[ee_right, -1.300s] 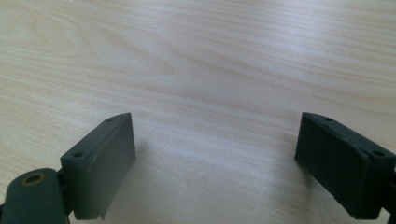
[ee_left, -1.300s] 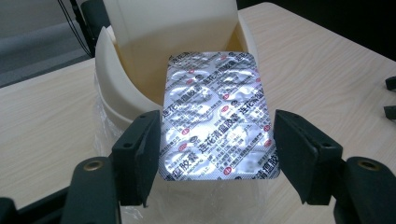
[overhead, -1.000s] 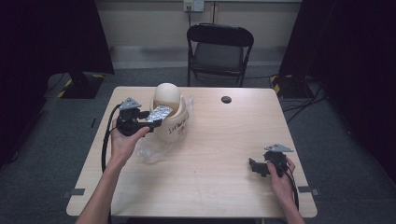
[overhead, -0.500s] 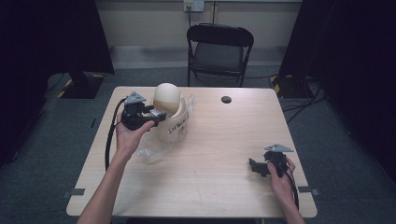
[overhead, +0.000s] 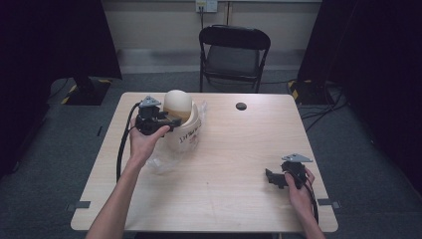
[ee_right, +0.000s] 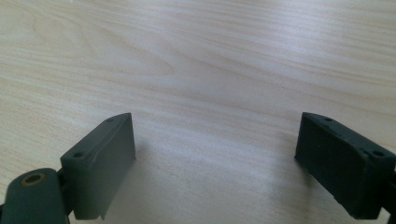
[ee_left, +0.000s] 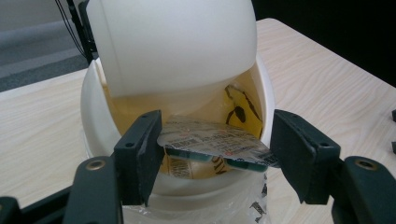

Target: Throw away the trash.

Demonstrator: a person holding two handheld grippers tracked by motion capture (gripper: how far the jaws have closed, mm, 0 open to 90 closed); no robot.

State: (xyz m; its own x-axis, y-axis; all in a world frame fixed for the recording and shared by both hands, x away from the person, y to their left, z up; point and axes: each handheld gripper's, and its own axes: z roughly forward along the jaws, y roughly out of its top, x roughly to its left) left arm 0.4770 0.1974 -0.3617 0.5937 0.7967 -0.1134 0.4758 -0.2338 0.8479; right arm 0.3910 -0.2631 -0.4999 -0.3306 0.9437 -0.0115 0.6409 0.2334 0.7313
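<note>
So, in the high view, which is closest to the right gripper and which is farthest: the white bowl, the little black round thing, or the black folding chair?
From the right gripper:
1. Small black round disc, up the table.
2. White bowl, on the left side.
3. Black folding chair, behind the table.

Pale wood grain, white plastic and crinkled foil are seen.

The surface [ee_right: 196,56] is finished in light, matt wood-grain laminate, smooth throughout. The white container [ee_left: 182,70] looks like smooth, slightly translucent plastic with a soft sheen. The printed sachet [ee_left: 215,144] appears as glossy, creased foil or film. The left gripper [ee_left: 215,154] and right gripper [ee_right: 215,154] are made of matt black plastic.
</note>
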